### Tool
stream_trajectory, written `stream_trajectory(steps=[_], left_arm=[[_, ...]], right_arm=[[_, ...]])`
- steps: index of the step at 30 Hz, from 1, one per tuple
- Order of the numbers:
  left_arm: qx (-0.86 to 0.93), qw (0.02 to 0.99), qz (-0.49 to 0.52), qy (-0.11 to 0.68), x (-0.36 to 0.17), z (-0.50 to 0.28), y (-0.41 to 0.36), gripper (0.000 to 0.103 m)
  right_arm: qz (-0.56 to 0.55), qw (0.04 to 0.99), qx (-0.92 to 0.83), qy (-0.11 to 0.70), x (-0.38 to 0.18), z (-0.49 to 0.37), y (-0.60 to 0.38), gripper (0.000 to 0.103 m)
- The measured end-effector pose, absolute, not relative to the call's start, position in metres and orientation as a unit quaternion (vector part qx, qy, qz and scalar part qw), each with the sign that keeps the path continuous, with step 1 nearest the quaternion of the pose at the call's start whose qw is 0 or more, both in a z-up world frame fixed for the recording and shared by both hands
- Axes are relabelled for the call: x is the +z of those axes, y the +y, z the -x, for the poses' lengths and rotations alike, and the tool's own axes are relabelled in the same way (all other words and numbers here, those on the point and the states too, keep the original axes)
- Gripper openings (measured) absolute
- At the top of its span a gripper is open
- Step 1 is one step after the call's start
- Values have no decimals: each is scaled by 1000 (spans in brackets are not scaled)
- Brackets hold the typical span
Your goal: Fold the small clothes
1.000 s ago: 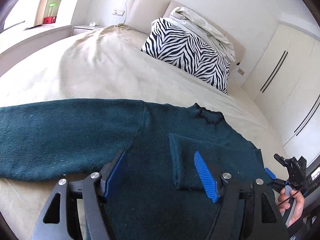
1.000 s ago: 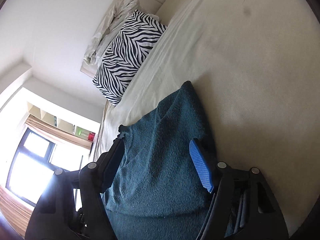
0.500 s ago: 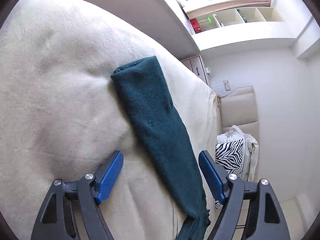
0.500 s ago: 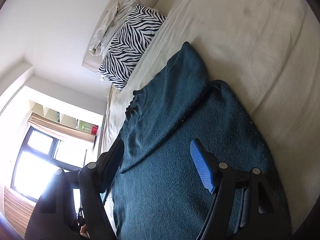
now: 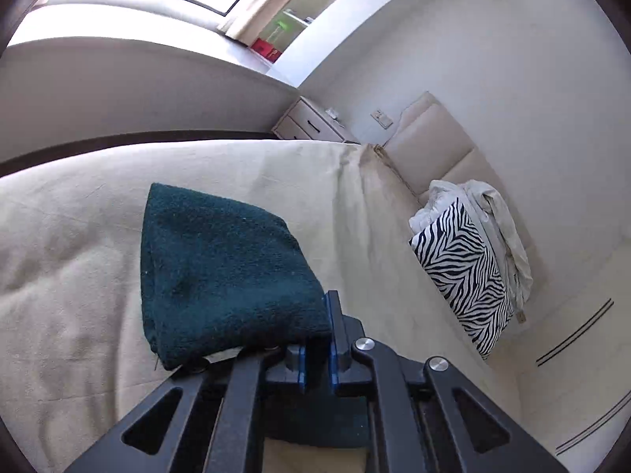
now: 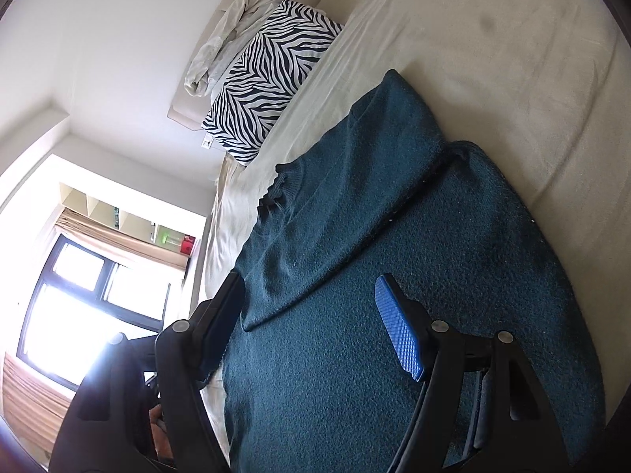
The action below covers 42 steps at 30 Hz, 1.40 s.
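A dark teal knit sweater lies flat on the cream bed, with one sleeve folded across its body. In the left wrist view its other sleeve drapes over my left gripper, which is shut on the sleeve and holds its cuff end lifted. My right gripper is open and hovers just above the sweater's body, holding nothing.
A zebra-print pillow with a pale crumpled blanket leans on the headboard; both also show in the right wrist view. A nightstand stands by the bed. A window and shelves lie beyond.
My left gripper has closed on the sleeve and lifted it off the bed. The right gripper has stayed open over the sweater, barely moving.
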<state>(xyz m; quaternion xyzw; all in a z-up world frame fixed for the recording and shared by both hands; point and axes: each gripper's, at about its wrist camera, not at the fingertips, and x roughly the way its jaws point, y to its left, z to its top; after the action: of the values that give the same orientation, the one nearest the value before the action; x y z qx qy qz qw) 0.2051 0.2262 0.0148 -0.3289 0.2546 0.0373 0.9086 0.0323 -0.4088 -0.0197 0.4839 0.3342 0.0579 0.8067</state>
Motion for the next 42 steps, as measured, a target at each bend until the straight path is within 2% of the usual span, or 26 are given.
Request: stream_trajectory(steps=[3,6,8,11,13,15,18,24,26,27,28,29,30,31,36,39,41,42], left_arm=[[-58,949,136,277,36,-214,98,9],[-110,947,-40,300,4,-208,-12,14],[-142,926,-111,332,-31,-201,-51,21],[-141,912,-131,361,-58,-197,-59,36],[-142,916,-98,362,-53,-199,-47,63],[-139,921,-50,360,-50,-199,-26,73],[-144,915,-10,376,-52,-200,-8,73],[-141,916,9,374,-49,-200,-6,73],[-141,917,22,373,-47,-199,-4,73],[-141,918,31,370,-44,-198,-1,73],[-142,919,41,365,-39,-196,3,73],[-145,921,50,357,-33,-194,6,73],[-147,925,59,346,-27,-191,10,73],[-147,929,67,334,-20,-187,14,73],[-121,947,115,273,14,-184,52,73],[-68,952,147,261,23,-201,95,72],[-51,937,201,280,18,-218,130,65],[-52,926,229,296,13,-227,144,51]], right_arm=[[-482,804,67,342,-22,-46,-401,68],[-482,798,79,353,-26,-60,-391,68],[-472,797,88,367,-28,-73,-381,68],[-460,789,105,393,-32,-98,-361,68],[-459,779,121,410,-37,-116,-342,68],[-453,768,135,433,-42,-134,-319,68],[-443,750,165,463,-48,-159,-279,68],[-444,728,180,491,-61,-195,-228,68],[-440,728,190,489,-59,-202,-221,51],[-432,727,193,498,-59,-206,-216,24],[-423,730,191,502,-57,-208,-214,19],[-415,735,190,501,-55,-208,-212,19],[-405,741,189,502,-51,-207,-211,11],[-397,746,187,502,-48,-207,-211,8],[-356,787,178,472,-11,-203,-227,8],[-344,805,166,454,9,-204,-253,7],[-330,815,149,452,15,-205,-274,7],[-322,818,141,455,15,-206,-284,7]])
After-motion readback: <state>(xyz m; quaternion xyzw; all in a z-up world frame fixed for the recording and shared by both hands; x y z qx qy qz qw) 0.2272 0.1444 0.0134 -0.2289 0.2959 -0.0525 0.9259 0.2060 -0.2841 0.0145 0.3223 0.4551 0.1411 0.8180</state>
